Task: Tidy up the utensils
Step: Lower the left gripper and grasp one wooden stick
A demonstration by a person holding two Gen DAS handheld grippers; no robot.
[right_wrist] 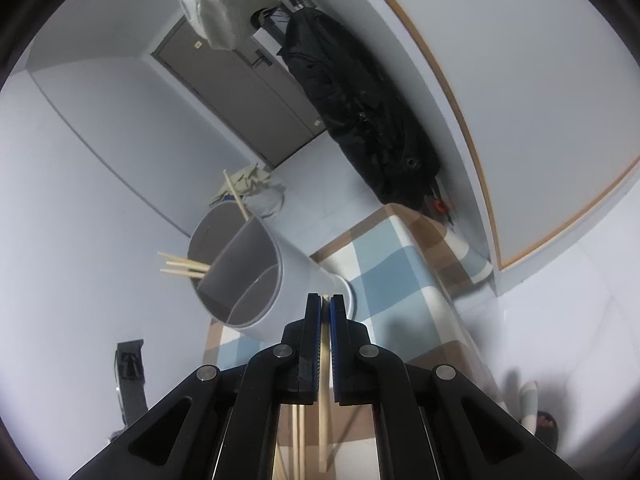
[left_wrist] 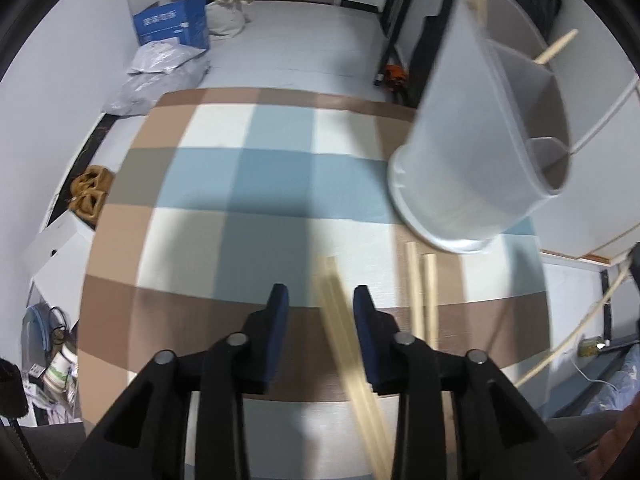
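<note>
A grey utensil holder [left_wrist: 484, 136] with inner dividers stands on the checked tablecloth [left_wrist: 248, 184] at the right; several wooden chopsticks [right_wrist: 184, 268] stick out of it. My left gripper [left_wrist: 320, 300] is open above the cloth, with a pair of chopsticks [left_wrist: 352, 360] lying between its fingers, not pinched. Two more chopsticks [left_wrist: 422, 292] lie on the cloth to its right, in front of the holder. My right gripper [right_wrist: 325, 300] is shut on one chopstick [right_wrist: 323, 408], held close to the holder [right_wrist: 256, 276], near its base.
A blue cardboard box [left_wrist: 172, 24] and bags lie on the floor beyond the table. A black coat [right_wrist: 360, 108] hangs by the wall on the right. A white box [left_wrist: 60, 248] and clutter sit at the table's left side.
</note>
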